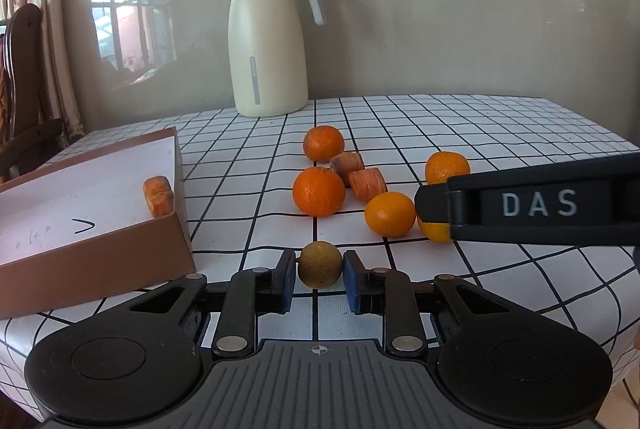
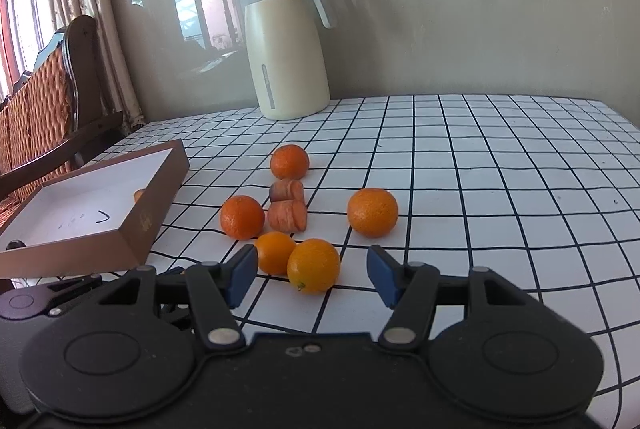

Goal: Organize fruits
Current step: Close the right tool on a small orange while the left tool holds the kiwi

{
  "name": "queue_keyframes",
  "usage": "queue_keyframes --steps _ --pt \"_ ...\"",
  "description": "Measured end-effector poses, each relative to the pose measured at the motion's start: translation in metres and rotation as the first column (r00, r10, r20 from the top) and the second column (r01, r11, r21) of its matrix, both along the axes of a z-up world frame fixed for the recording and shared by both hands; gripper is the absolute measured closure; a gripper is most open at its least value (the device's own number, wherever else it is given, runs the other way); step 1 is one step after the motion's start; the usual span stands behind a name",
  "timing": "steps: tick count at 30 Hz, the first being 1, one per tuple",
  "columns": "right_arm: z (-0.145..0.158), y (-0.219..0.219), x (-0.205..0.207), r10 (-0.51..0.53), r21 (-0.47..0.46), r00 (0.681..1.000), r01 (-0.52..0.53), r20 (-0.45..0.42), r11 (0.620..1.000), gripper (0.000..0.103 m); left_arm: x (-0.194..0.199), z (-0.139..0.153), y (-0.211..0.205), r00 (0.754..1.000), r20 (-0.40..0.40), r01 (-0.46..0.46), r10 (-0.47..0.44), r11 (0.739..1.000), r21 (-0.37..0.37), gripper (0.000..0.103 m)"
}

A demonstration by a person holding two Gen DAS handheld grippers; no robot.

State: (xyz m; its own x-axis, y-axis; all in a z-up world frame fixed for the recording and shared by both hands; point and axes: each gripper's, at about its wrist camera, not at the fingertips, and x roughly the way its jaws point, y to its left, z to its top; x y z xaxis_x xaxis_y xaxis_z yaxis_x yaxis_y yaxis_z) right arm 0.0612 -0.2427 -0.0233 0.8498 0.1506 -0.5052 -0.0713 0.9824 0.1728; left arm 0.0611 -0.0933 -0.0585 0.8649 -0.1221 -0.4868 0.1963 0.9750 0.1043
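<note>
My left gripper (image 1: 320, 271) is pinching the small brownish-yellow round fruit (image 1: 320, 264); both blue pads (image 1: 289, 279) press on its sides, and it sits right between my fingertips, just above the checked tablecloth (image 1: 500, 133). To do this step well I think I should hold gently (a small fruit could squash or pop out); lift it straight up; then carry it to the brown box (image 1: 120, 249), which lies just to the left of these jaws, and let go low over the white floor of the box, away from the carrot piece (image 1: 159, 195) resting there against the right wall.

My right gripper (image 2: 312, 271) has its jaws spread; the yellow-orange kumquat (image 2: 313, 265) lies between them, but the pads are not touching it; a second kumquat (image 2: 274, 252) sits just behind my left fingertip, so I should close slowly and not knock it.

The left view shows the pinched fruit, which the right view does not; it also shows my right gripper from the side, hiding most of its kumquat. The right view shows that kumquat whole, the two carrot chunks (image 2: 287, 215) ahead of the jaws, and the far mandarin (image 2: 289, 161).
</note>
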Motion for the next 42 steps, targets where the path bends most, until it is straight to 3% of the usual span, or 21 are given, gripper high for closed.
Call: queue_keyframes --steps 2,6,13,15,22,33,42 --pt "-0.001 0.000 0.002 -0.001 0.005 1.000 0.001 -0.004 1.000 0.050 -0.001 0.000 0.000 1.000 0.004 0.005 -0.005 1.000 0.006 0.078" --pt "-0.002 0.004 0.005 0.010 -0.001 1.000 -0.010 -0.014 1.000 0.065 -0.002 -0.001 -0.002 1.000 0.011 0.012 -0.012 1.000 0.023 0.078" --pt "-0.008 0.004 0.014 -0.003 0.008 0.999 0.003 -0.039 1.000 0.067 -0.002 -0.001 -0.001 1.000 0.013 0.011 -0.012 1.000 0.026 0.078" --pt "-0.011 0.002 0.017 -0.012 0.022 0.998 0.013 -0.057 1.000 0.077 -0.002 -0.001 0.000 1.000 0.013 0.011 -0.011 1.000 0.026 0.078" --pt "-0.007 0.001 0.012 -0.022 -0.012 0.999 0.021 -0.047 1.000 0.079 -0.001 0.000 0.000 1.000 0.010 0.007 -0.007 1.000 0.020 0.077" --pt "-0.012 0.004 0.020 0.002 0.016 0.997 0.000 -0.072 1.000 0.074 0.001 0.000 -0.001 1.000 0.011 0.002 -0.002 1.000 0.018 0.077" --pt "-0.012 0.002 0.019 0.030 0.037 0.996 -0.026 -0.087 0.999 0.078 0.004 0.000 -0.001 1.000 0.006 0.002 -0.002 1.000 0.008 0.077"
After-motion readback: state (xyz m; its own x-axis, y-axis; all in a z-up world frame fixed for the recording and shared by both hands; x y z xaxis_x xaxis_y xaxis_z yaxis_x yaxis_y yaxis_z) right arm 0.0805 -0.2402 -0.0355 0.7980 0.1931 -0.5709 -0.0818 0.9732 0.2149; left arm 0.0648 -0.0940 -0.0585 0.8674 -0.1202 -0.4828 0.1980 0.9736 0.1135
